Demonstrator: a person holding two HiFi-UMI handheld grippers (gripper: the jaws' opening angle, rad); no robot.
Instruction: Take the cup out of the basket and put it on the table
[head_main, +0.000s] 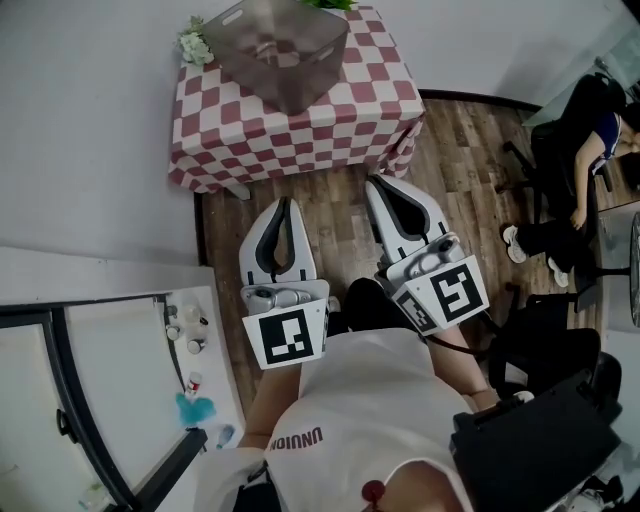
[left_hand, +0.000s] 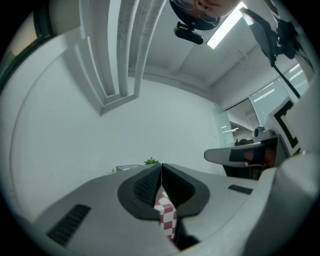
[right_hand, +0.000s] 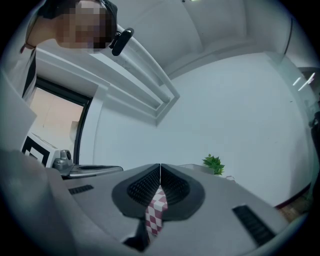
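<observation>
1. Head view: white left gripper (head_main: 285, 205) and white right gripper (head_main: 388, 188) side by side, aimed at red-and-white checked table (head_main: 300, 130) ahead. Grey translucent plastic basket (head_main: 275, 45) on it, well beyond both tips. Cup inside not discernible.
2. Left gripper view: jaws pressed together, empty. Green plant sprig (left_hand: 151, 161) just left of tips.
3. Right gripper view: jaws closed on nothing. Sprig to the right of tips.
</observation>
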